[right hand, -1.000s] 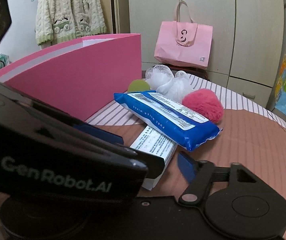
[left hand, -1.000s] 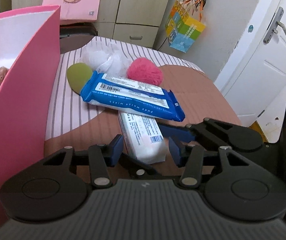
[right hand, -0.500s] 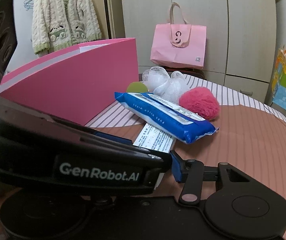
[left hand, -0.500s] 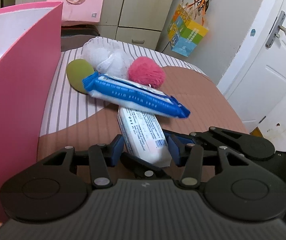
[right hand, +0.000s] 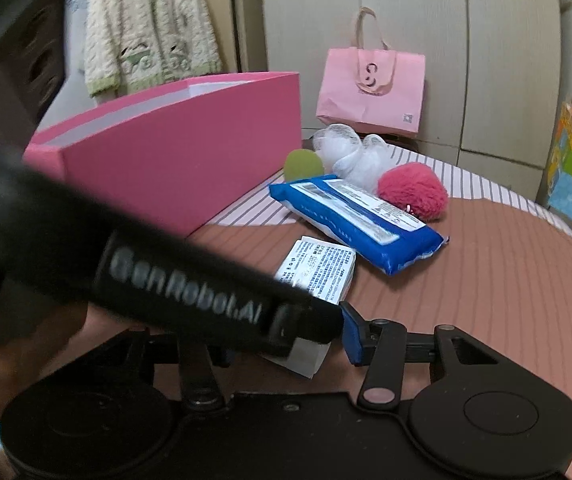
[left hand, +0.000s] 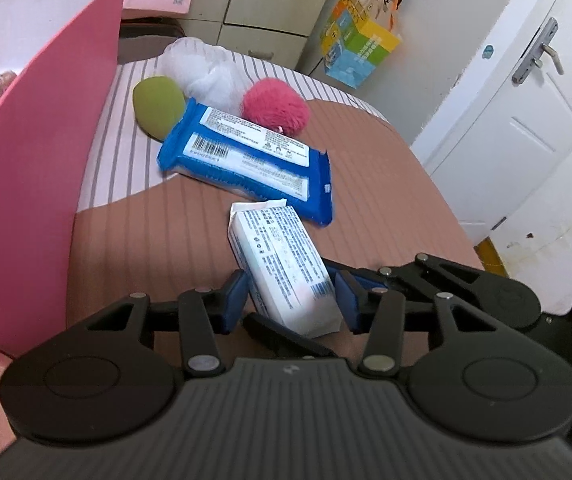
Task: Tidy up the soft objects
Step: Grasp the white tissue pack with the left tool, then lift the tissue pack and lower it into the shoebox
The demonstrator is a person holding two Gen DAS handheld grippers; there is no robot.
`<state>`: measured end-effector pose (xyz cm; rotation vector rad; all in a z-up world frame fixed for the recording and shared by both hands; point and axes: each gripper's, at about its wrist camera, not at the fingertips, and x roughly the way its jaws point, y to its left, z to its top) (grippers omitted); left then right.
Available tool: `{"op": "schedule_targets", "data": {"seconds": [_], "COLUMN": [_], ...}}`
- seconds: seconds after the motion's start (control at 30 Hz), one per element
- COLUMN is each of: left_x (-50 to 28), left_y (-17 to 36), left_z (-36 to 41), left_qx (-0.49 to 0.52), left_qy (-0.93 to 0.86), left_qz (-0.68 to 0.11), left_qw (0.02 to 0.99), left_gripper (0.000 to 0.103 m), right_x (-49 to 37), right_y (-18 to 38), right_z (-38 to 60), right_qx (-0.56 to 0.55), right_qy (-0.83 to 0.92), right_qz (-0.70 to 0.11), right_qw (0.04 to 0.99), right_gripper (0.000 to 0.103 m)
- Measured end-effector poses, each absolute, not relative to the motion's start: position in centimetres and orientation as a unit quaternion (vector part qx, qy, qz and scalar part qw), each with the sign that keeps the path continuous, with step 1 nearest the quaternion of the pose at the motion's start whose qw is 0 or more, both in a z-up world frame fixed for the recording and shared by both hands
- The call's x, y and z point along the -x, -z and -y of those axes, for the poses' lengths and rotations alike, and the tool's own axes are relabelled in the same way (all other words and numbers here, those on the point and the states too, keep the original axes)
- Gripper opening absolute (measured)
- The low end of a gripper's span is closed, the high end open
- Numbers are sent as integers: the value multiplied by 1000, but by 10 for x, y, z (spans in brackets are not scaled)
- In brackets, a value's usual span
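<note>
The left gripper [left hand: 290, 300] pinches the near end of the white tissue pack [left hand: 282, 264] between its blue pads. The far end of the pack tips up off the bed [left hand: 134, 240], near the blue wipes pack [left hand: 246, 156]. The right gripper [right hand: 286, 344] sits close beside it. Its jaws have just been closing, with the white pack between them, but the left gripper blocks the view, so I cannot tell if they squeeze it.

The next job looks like putting the white pack into the pink box [left hand: 26, 184] on the left. To do it well, hold the pack firmly but do not crush it. Lift it high enough to clear the tall pink wall. Keep the two grippers from bumping. Do not drag the blue pack, the green sponge [left hand: 158, 104] or the pink puff [left hand: 276, 106] along.
</note>
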<state>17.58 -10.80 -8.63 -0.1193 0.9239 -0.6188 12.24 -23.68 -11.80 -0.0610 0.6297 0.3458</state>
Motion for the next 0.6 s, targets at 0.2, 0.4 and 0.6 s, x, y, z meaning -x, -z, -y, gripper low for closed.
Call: {"op": "schedule_targets", "data": {"seconds": [0.2, 0.4, 0.6], "left_x": [-182, -175, -162], "left_y": [90, 91, 86], "left_z": [112, 117, 117], "left_qx": [62, 56, 36], "left_qy": [279, 266, 255], "left_qz": [-422, -400, -394], "left_qw": [860, 875, 882], "left_gripper": [50, 49, 48], "right_x": [-121, -118, -115], "right_y": [119, 121, 119], "right_z": [243, 238, 240], "right_qx": [25, 23, -5], "right_qy": [-167, -150, -152], "right_qz": [-307, -297, -299], "right_qw": [937, 943, 942], "right_gripper": [53, 50, 48]}}
